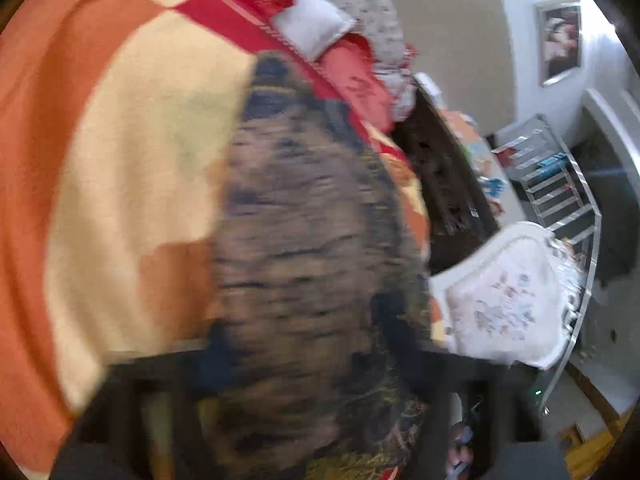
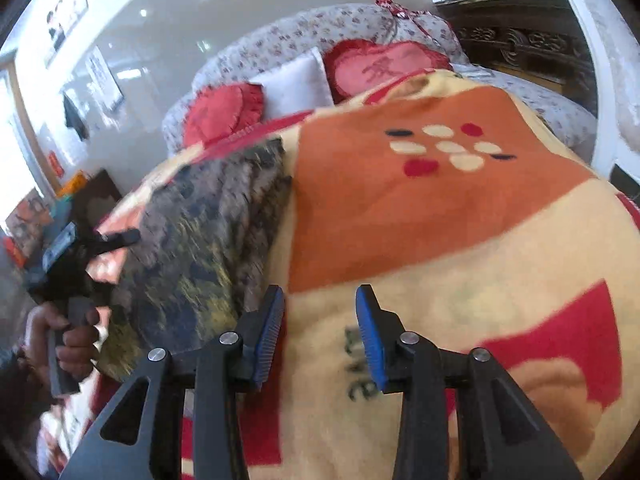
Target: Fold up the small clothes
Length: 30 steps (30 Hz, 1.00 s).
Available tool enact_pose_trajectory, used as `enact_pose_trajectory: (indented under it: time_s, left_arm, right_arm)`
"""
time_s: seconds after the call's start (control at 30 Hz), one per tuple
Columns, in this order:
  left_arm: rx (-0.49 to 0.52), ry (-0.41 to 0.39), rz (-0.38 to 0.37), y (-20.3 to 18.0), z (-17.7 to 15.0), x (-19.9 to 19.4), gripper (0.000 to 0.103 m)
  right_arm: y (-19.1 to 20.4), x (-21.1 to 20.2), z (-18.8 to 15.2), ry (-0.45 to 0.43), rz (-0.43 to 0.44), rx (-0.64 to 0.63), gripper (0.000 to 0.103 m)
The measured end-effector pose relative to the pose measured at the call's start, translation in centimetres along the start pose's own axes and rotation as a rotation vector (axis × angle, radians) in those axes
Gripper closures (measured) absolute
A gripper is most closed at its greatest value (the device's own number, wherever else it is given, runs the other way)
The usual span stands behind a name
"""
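Note:
A dark patterned brown, navy and yellow garment [image 2: 208,248] lies folded on the left part of an orange, cream and red blanket [image 2: 400,208]. My right gripper [image 2: 320,312] is open and empty, just right of the garment's near edge, above the blanket. My left gripper [image 2: 116,240] shows in the right wrist view at the garment's left edge, held by a hand; its jaws seem to pinch the cloth. In the left wrist view the garment [image 1: 304,248] fills the middle, blurred, and hides the fingers.
Red heart cushions [image 2: 224,112], a white pillow [image 2: 296,84] and a floral sofa back [image 2: 320,28] lie beyond the blanket. A dark carved cabinet [image 2: 516,40] stands at the right. A white chair [image 1: 504,292] and a metal rack [image 1: 560,184] stand beside the bed.

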<state>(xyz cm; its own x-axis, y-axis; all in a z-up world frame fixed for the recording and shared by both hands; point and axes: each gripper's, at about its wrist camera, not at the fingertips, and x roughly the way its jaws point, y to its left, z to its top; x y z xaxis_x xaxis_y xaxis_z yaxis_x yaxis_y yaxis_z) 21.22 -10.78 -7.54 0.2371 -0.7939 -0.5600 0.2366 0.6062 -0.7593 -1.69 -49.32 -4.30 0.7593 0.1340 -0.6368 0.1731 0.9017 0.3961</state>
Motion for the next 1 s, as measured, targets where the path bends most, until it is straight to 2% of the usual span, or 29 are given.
enact_pose_trajectory:
  time_s: [0.03, 0.13, 0.2, 0.27, 0.37, 0.5, 0.6, 0.73, 0.83, 0.93, 1.0]
  left_arm:
    - [-0.01, -0.006, -0.013, 0.3, 0.0, -0.5, 0.074]
    - [0.02, -0.047, 0.072, -0.7, -0.4, -1.4, 0.08]
    - [0.043, -0.078, 0.104, -1.5, -0.5, -2.3, 0.082]
    - [0.068, -0.077, 0.116, -1.5, -0.2, -3.1, 0.082]
    - [0.119, -0.073, 0.175, -1.0, 0.1, -4.5, 0.082]
    - [0.113, -0.139, 0.236, 0.7, 1.0, -8.8, 0.082]
    - [0.094, -0.187, 0.294, 3.3, 1.2, -13.2, 0.082]
    - [0.06, -0.195, 0.364, 6.9, 1.4, -16.3, 0.081]
    - [0.078, -0.169, 0.394, 7.9, 0.9, -16.0, 0.079]
    - [0.099, -0.177, 0.45, 8.1, 0.9, -14.6, 0.071]
    - [0.082, -0.187, 0.468, 8.5, 0.8, -13.8, 0.056]
  right_arm:
    - [0.1, 0.1, 0.3, -0.008, 0.012, 0.006, 0.051]
    - [-0.2, 1.9, 2.0, 0.016, 0.095, 0.028, 0.039]
    - [-0.2, 3.7, 2.8, 0.068, 0.153, 0.034, 0.039]
    - [0.0, 4.9, 3.2, 0.124, 0.176, 0.042, 0.039]
    - [1.1, 4.9, 3.1, 0.14, 0.208, 0.0, 0.039]
    - [2.3, 4.6, 2.3, 0.142, 0.203, -0.046, 0.039]
    - [3.1, 4.4, 1.8, 0.148, 0.21, -0.059, 0.039]
    - [5.2, 4.5, 1.7, 0.154, 0.235, -0.089, 0.039]
    - [8.3, 5.4, 2.1, 0.154, 0.282, -0.108, 0.039]
    - [12.9, 7.4, 2.6, 0.189, 0.331, -0.161, 0.039]
    - [16.3, 8.5, 2.8, 0.183, 0.339, -0.229, 0.039]
